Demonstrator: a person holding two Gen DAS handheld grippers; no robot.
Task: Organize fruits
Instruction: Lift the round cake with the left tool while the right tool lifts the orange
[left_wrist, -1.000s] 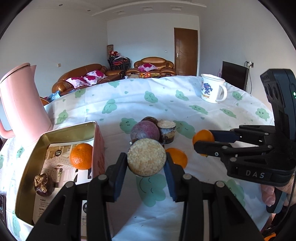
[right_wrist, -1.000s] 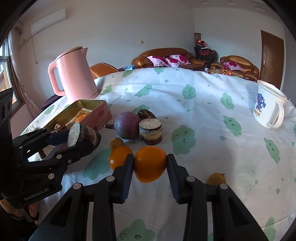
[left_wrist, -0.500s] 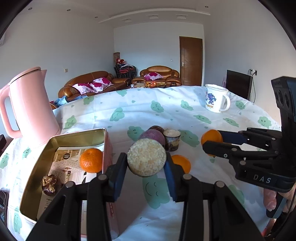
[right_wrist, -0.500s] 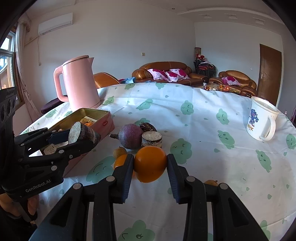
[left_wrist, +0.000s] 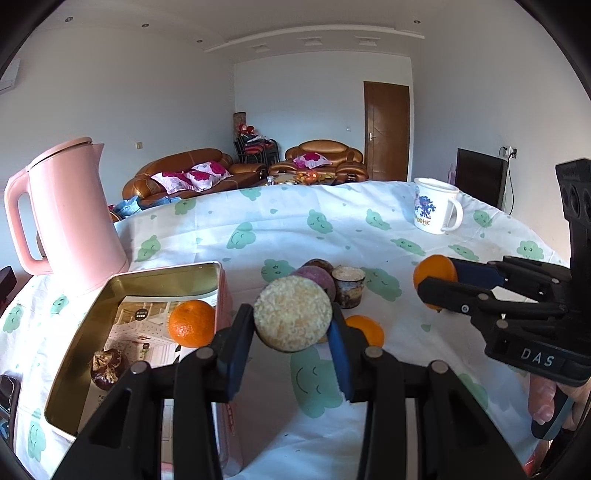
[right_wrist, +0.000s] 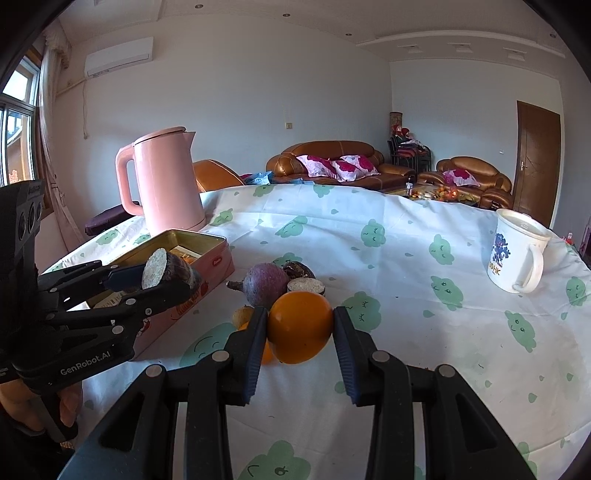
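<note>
- Our left gripper (left_wrist: 291, 328) squeezes a cut yam piece (left_wrist: 293, 318) beside the tin box (left_wrist: 162, 273) edge.
- Our right gripper (right_wrist: 300, 330) squeezes an orange (right_wrist: 300, 326) above open bench (right_wrist: 424, 332).

The right gripper (right_wrist: 300, 328) clamps an orange (right_wrist: 299, 326) above the cloud-print tablecloth (right_wrist: 406, 266), pink tin (right_wrist: 207, 258) at left.

From my remote seat, daylight from the window (right_wrist: 16, 122) lit the room softly; both fisheye views stayed sharp, bowed at dark-vignetted edges, with only faint shadows.
</note>
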